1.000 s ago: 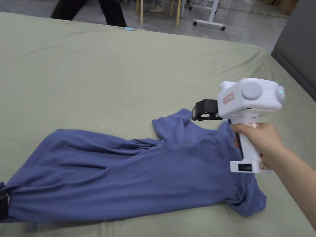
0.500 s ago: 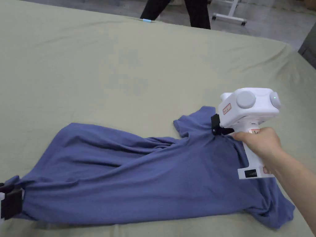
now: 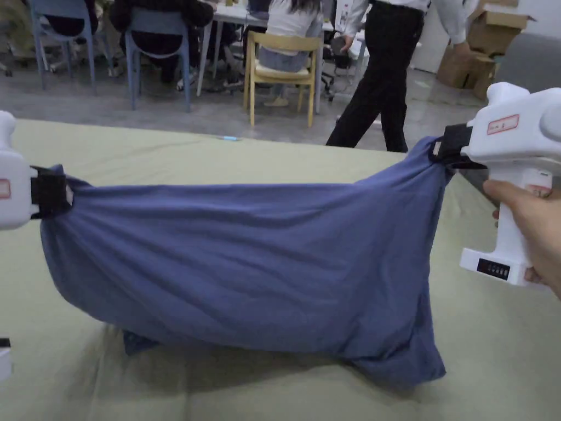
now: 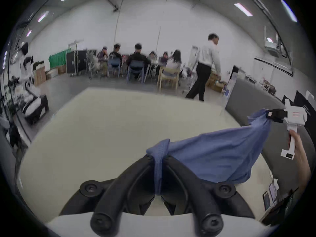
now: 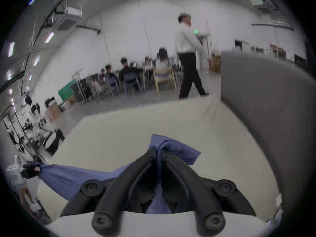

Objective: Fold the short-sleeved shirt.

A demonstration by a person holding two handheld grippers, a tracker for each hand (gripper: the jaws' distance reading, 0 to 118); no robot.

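In the head view, one blue short-sleeved shirt [image 3: 246, 263] hangs stretched between two grippers above the green-covered table [image 3: 164, 159], its lower edge sagging down to touch the cloth. The left gripper [image 3: 52, 192] pinches one end at the left edge of the picture; the right gripper [image 3: 446, 151], held in a hand [image 3: 528, 230], pinches the other end higher up. Beyond the table stand a wooden chair [image 3: 282, 60] and two blue chairs [image 3: 159, 33] with people seated, a person [image 3: 383, 77] walks past, and cardboard boxes [image 3: 482, 49] are stacked at the far right.

In the left gripper view, its two black fingers [image 4: 148, 162] are closed together with a fold of the shirt [image 4: 213, 155] clamped between them. The right gripper [image 4: 271, 115] grips the far corner off to the right.

In the right gripper view, its fingers [image 5: 150, 157] are likewise closed on bunched shirt fabric [image 5: 171, 146]. A grey partition [image 5: 265, 104] rises just beside the table [image 5: 119, 134], and the left gripper [image 5: 33, 169] holds the far end.
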